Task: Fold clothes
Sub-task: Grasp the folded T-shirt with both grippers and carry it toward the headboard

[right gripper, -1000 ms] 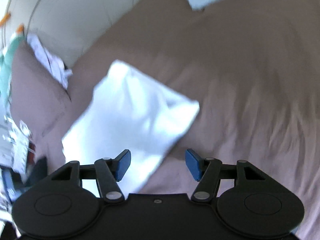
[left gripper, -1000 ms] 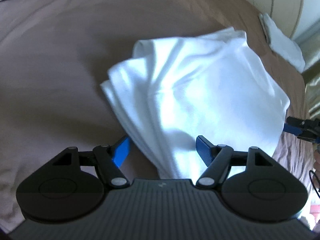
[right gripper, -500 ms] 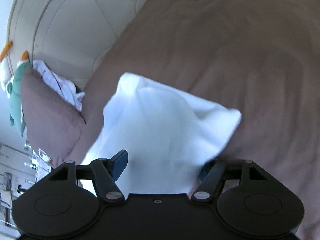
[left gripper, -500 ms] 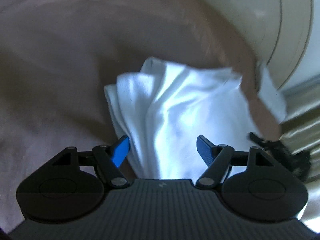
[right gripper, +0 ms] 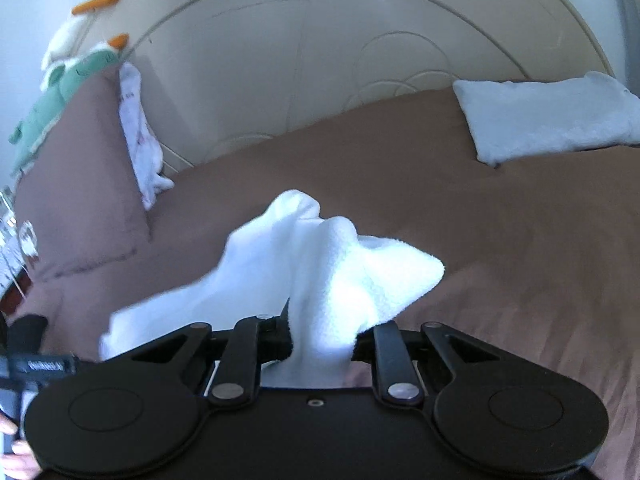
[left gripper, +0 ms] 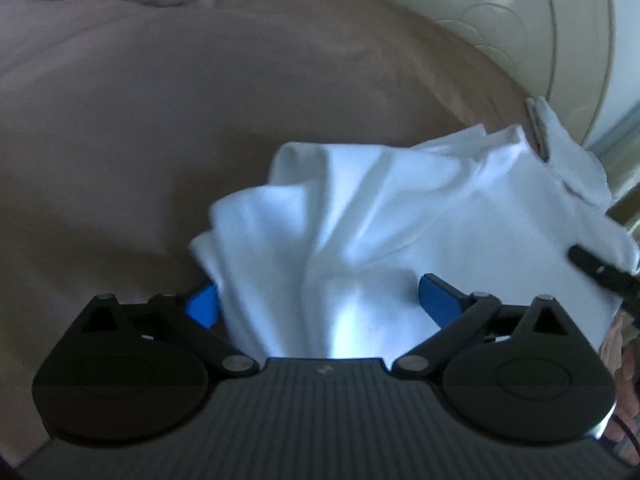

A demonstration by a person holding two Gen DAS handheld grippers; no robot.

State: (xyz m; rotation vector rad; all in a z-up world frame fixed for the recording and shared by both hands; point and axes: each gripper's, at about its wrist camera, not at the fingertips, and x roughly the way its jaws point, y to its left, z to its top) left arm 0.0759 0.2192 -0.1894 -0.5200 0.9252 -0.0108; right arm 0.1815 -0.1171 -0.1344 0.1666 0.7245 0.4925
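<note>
A folded white garment [left gripper: 380,232] lies bunched on the brown bed cover [left gripper: 160,120]. My left gripper [left gripper: 320,304] is open, its blue fingers on either side of the garment's near edge, with cloth between them. My right gripper [right gripper: 322,340] is shut on the white garment [right gripper: 328,264] and lifts a corner of it off the brown cover [right gripper: 500,220]. The right gripper's finger also shows at the right edge of the left wrist view [left gripper: 596,268].
A cream headboard [right gripper: 320,60] stands behind the bed. A white towel [right gripper: 548,116] lies at the back right. A brown pillow [right gripper: 80,180], a white cloth [right gripper: 140,140] and a green plush toy [right gripper: 60,92] are at the left.
My right gripper closed on the garment's corner and raised it, tilting up toward the headboard. My left gripper moved closer over the garment's near edge and stays open.
</note>
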